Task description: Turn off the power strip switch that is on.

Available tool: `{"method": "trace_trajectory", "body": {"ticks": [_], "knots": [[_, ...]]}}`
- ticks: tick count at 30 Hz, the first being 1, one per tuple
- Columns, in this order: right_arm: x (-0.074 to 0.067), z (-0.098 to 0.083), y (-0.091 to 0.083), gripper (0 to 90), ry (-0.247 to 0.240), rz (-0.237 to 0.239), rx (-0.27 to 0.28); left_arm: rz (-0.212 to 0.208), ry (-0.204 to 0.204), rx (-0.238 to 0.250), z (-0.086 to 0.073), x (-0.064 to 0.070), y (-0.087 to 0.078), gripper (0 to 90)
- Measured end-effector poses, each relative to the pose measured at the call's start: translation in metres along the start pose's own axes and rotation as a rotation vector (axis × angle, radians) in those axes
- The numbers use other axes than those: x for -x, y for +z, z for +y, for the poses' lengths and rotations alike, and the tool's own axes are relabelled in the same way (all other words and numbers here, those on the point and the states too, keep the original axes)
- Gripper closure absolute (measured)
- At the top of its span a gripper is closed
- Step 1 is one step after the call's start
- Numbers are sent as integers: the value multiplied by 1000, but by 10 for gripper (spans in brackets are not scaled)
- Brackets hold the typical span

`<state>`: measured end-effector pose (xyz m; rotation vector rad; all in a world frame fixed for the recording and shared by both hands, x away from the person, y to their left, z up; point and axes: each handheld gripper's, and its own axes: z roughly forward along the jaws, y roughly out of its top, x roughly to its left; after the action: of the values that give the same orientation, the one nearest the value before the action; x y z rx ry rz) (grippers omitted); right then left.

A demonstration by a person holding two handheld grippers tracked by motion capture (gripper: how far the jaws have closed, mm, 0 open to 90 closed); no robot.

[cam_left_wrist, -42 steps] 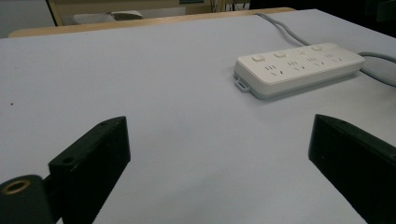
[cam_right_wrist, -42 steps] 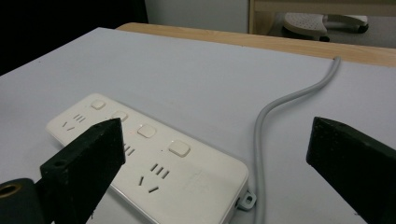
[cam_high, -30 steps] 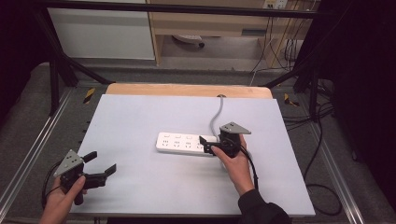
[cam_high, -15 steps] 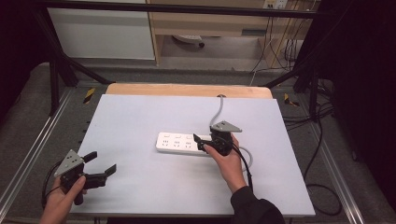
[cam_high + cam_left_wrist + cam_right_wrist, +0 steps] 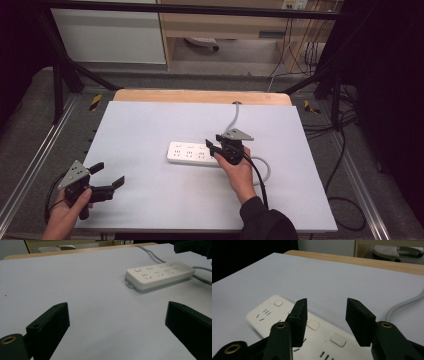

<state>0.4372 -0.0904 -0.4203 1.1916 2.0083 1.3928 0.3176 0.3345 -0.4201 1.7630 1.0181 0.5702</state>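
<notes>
Jaws half-closed above white power strip (image 5: 312,332) on grey table (image 5: 150,130).

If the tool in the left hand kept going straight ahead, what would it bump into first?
Probably the white power strip. The left tool has its jaws wide open with bare table ahead, and the strip lies farther on, a bit to the right, so it might slip just past it.

A white power strip (image 5: 194,153) with grey cable (image 5: 231,120) on a pale lavender table (image 5: 150,120).

Lab: framed test table (image 5: 150,125), cables (image 5: 345,150)
</notes>
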Motion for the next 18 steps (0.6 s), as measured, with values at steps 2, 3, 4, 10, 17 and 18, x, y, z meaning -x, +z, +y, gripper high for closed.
{"method": "trace_trajectory", "body": {"ticks": [2,3,4,10,17,18], "knots": [[-2,0,2,584,-7,2,-2,-1,0,0,0,0,0,56],[-3,0,3,603,-11,6,-6,-1,-1,0,0,0,0,56],[-4,0,4,622,-13,6,-5,-1,0,0,0,0,0,56],[-6,-1,8,701,-28,13,-3,-2,0,-1,0,0,0,56],[-11,0,11,774,-47,28,0,-3,1,0,0,0,0,56],[-11,0,11,774,-47,28,0,-3,1,0,0,0,0,56]]}}
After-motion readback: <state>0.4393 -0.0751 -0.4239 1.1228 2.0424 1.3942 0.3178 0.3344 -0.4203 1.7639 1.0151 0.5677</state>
